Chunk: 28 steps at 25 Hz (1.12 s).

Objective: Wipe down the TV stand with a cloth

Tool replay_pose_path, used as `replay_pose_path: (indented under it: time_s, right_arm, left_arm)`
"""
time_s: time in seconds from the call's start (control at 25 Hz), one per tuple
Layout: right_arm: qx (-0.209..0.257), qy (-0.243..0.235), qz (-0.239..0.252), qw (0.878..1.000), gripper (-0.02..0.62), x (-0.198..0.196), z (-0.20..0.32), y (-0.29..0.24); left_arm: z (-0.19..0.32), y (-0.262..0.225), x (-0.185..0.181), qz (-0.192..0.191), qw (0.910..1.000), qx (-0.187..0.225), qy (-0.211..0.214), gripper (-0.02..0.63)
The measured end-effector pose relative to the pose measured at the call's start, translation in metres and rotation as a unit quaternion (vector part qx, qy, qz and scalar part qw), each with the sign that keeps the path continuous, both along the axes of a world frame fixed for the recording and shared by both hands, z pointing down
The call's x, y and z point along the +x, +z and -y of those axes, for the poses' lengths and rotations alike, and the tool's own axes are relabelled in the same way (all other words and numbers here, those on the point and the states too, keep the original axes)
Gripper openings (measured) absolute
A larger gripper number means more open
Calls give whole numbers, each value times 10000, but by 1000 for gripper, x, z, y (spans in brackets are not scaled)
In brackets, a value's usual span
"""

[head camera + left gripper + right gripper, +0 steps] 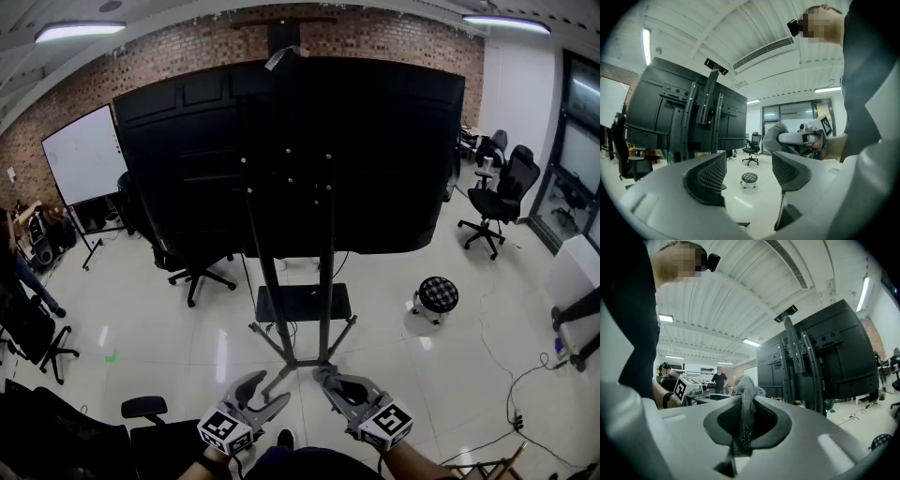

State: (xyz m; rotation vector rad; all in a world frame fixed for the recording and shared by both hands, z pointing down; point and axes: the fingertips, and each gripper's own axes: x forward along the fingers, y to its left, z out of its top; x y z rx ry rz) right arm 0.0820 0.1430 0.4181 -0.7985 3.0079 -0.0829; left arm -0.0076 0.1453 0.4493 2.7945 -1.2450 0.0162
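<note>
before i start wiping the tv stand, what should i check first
1. Grip: ok, the right gripper is shut on the grey cloth.
2. Spare tool: ok, the left gripper has its jaws apart with nothing between them.
3. Target: ok, the TV stand is straight ahead with its posts in view.
4. Contact: not ok, the grey cloth is not touching the TV stand.
5. Obstacles: ok, the stool stands off to the right, apart from the stand's base.
6. Whether the grey cloth is damp or clean: cannot tell.
</note>
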Motion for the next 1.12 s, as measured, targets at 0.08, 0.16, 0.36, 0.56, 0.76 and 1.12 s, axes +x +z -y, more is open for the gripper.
replay_pose_path:
  time_s: [0.08, 0.16, 0.36, 0.56, 0.76, 1.12]
  right_arm:
    - [-20, -9, -23, 10000, 23, -4, 11, 1]
    - [-29, -10, -45, 10000, 23, -10, 23, 2]
    - [-30, 69, -118, 9999, 23, -31, 66, 2]
    - [67, 213, -151, 9996, 23, -60, 122, -7]
    - [250, 487, -35, 9985, 23, -85, 174, -29]
    - [655, 651, -137, 9956, 23, -108, 227, -65]
  left_arm:
    - [12, 7, -6, -39, 10000, -13, -5, 327]
    - [27, 7, -14, -42, 10000, 5, -11, 328]
    - [77, 3, -36, -59, 9999, 45, 71, 327]
    - [136, -7, -59, -122, 9992, 150, 350, 327]
    - [184, -34, -78, -18, 9966, 348, 740, 328]
    - [239, -64, -94, -105, 9919, 685, 1063, 327]
